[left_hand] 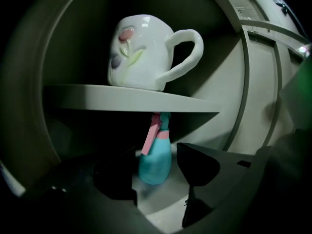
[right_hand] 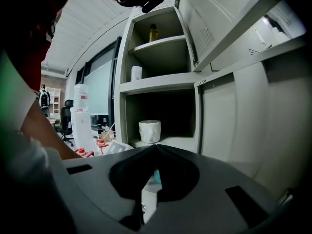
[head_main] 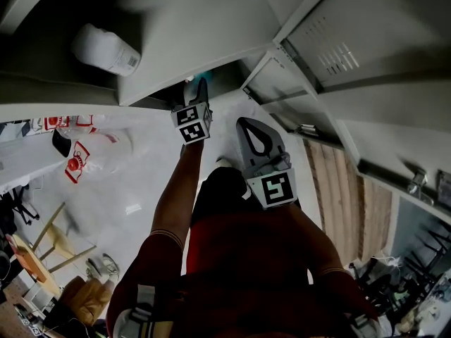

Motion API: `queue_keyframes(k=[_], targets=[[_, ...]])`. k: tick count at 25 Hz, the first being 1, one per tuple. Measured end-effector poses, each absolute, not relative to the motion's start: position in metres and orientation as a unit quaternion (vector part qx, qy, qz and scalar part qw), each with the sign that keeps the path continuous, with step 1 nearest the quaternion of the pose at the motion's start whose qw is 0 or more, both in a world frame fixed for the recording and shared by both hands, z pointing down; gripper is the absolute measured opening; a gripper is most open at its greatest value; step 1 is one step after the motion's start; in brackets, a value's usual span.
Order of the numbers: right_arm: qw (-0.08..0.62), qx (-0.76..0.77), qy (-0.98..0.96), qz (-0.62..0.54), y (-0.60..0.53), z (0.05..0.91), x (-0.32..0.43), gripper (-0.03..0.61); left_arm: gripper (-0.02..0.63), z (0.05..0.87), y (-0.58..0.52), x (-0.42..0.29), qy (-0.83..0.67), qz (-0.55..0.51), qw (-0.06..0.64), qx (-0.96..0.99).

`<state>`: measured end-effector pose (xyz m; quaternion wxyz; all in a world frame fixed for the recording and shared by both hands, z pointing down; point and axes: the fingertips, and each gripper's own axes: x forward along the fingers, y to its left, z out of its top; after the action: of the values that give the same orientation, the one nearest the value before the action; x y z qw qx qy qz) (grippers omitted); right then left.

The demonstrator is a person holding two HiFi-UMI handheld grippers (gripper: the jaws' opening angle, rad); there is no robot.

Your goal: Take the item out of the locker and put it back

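Left gripper view: spray bottle (left_hand: 156,165) upright just under shelf (left_hand: 126,99), straight ahead of left tool (left_hand: 155,152). Long axis vertical, pink trigger slanting down-left. Left tool nearer, jaws apart, not touching bottle. Mug (left_hand: 141,52) atop shelf. Right tool (right_hand: 155,147) jaws together, empty.

Left gripper view is dim, corners vignetted black; light catches the white mug (left_hand: 141,52) and the locker shelf (left_hand: 126,99) shadows everything beneath. Head view is dark at the bottom, smeared at the top. Right gripper view is brighter. Edges bend strongly throughout.
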<state>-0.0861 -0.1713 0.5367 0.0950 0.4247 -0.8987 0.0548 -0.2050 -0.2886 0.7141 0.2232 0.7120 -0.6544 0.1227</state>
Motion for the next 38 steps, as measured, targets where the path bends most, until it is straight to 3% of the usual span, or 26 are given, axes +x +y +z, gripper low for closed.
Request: queue_keyframes(k=[10,20,24,38], targets=[[0.111,0.432,-0.893,0.062,-0.164,0.547,-0.08,-0.003,0.244,0.715,-0.308,-0.206,-0.646,0.1,0.21,0.727],[0.113,0.429,-0.894,0.064,-0.16,0.548,-0.081,-0.003,0.076,0.712,-0.305,-0.208,-0.643,0.1,0.212,0.729],[0.114,0.43,-0.893,0.066,-0.159,0.548,-0.081,-0.003,0.049,0.712,-0.303,-0.207,-0.641,0.102,0.214,0.73],[0.114,0.425,-0.895,0.071,-0.153,0.546,-0.083,-0.003,0.046,0.704,-0.292,-0.201,-0.628,0.027,0.281,0.725]])
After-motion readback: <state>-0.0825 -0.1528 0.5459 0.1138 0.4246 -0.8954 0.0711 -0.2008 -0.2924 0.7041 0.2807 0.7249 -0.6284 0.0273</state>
